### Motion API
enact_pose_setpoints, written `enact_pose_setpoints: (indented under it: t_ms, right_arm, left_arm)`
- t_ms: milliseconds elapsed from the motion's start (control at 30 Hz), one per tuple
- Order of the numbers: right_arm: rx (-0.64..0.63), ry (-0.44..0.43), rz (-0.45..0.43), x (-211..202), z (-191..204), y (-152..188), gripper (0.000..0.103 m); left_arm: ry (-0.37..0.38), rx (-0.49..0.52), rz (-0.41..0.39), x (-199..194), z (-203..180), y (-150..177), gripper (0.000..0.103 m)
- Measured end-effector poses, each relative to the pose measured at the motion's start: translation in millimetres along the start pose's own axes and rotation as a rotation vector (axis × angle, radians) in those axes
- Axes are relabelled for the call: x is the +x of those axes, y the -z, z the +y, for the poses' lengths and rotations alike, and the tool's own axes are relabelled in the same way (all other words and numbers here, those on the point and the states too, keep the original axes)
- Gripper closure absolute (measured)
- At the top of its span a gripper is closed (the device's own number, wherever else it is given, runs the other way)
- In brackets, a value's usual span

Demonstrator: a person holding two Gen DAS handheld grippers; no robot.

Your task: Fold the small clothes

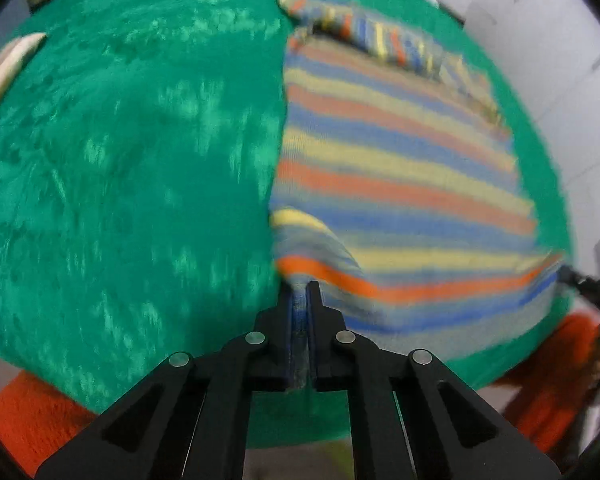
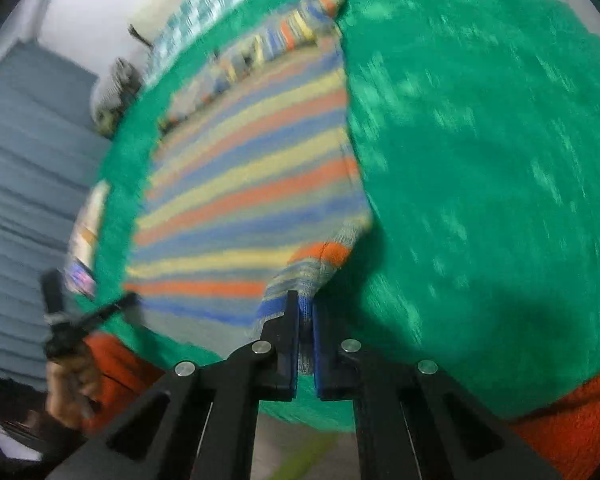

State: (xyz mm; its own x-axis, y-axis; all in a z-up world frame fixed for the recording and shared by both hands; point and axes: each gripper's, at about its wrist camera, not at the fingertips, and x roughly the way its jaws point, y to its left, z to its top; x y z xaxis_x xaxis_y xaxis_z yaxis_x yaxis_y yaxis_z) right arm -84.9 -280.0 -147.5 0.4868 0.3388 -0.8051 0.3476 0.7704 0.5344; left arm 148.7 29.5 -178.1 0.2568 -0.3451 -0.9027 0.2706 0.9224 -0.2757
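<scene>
A small striped knit garment (image 1: 400, 160), in blue, orange, yellow and grey bands, lies spread on a green fuzzy cloth (image 1: 120, 160). My left gripper (image 1: 300, 286) is shut on the garment's near left corner, lifted off the cloth. My right gripper (image 2: 306, 298) is shut on the near right corner of the same garment (image 2: 240, 200), also raised. A folded sleeve lies across the far edge (image 1: 380, 36). The left gripper shows in the right wrist view (image 2: 100, 314), and the right gripper at the left wrist view's right edge (image 1: 592, 284).
The green cloth (image 2: 480, 160) covers an orange fuzzy surface (image 1: 32, 420) that shows at the near edge. A folded item (image 1: 4, 68) lies at the cloth's far left. A teal checked fabric (image 2: 204, 4) lies beyond the far edge. Grey steps (image 2: 20, 160) are to the left.
</scene>
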Motion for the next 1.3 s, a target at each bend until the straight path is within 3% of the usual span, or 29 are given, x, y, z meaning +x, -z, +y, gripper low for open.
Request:
enact_pose_setpoints:
  t_ms: [100,167,267,400,467,533,567,600,633,733,867,900,933,967,1000,1067,1133,1200,1233,1267,1300]
  right_arm:
    - [0.02,-0.087,-0.046,-9,7,-37,0.098]
    - [0.035,-0.138,-0.085,-10,12,-74,0.098]
    - [0.041,-0.17,-0.157,-4,19,-144,0.098]
    - [0.072,-0.141,-0.238,27,12,-254,0.098]
    - [0.102,-0.137,-0.273,50,4,-300,0.098]
    - [0.137,-0.162,-0.294,77,-9,-335,0.094]
    - [0.165,-0.125,-0.294,96,-16,-349,0.09]
    - [0.179,-0.09,-0.299,103,-20,-353,0.075]
    - [0.191,-0.054,-0.31,109,-24,-355,0.067]
    - [0.141,-0.007,-0.353,102,-21,-344,0.067]
    - [-0.081,0.028,-0.331,83,16,-309,0.067]
    - [-0.125,0.02,-0.323,80,19,-300,0.066]
    - [-0.211,0.001,-0.295,79,34,-282,0.059]
    - [-0.251,-0.012,-0.271,83,38,-273,0.054]
    - [-0.298,-0.022,-0.219,90,43,-259,0.047]
    - [-0.331,0.102,-0.093,111,35,-231,0.047]
    - [-0.338,0.189,-0.047,112,21,-212,0.057]
    - [-0.347,0.27,-0.097,88,17,-190,0.056]
    - [-0.34,0.265,-0.128,74,17,-181,0.053]
    - [-0.33,0.25,-0.166,59,18,-170,0.047]
    - [-0.321,0.248,-0.215,43,19,-156,0.033]
  left_arm:
    - [0.098,-0.056,-0.042,-11,4,-53,0.099]
    - [0.123,-0.068,-0.071,-12,2,-96,0.099]
    - [0.085,-0.03,-0.122,0,-12,-179,0.099]
    - [0.026,-0.022,-0.163,40,-25,-274,0.097]
    - [0.02,-0.052,-0.188,66,-24,-316,0.085]
    - [-0.003,-0.103,-0.142,104,-18,-348,0.035]
    - [-0.039,-0.14,-0.137,113,-11,-352,0.032]
    - [-0.052,-0.168,-0.151,117,-4,-354,0.032]
    - [-0.04,-0.184,-0.157,116,5,-352,0.031]
    - [0.033,-0.215,-0.194,104,24,-328,0.028]
    - [0.048,-0.099,-0.199,90,13,-275,0.011]
    - [0.013,-0.056,-0.184,94,6,-267,0.01]
    - [-0.058,-0.002,-0.151,98,-1,-256,0.013]
    - [-0.178,0.063,-0.094,110,-8,-241,0.017]
    - [-0.234,0.077,-0.059,116,-5,-229,0.023]
    - [-0.243,0.047,-0.052,108,8,-208,0.023]
    - [-0.28,0.027,-0.066,87,16,-190,0.022]
    - [-0.274,0.008,-0.1,58,19,-165,0.022]
    - [-0.245,0.002,-0.122,43,19,-153,0.018]
    - [-0.209,-0.001,-0.147,25,15,-136,0.016]
    - [-0.194,0.001,-0.166,15,13,-126,0.013]
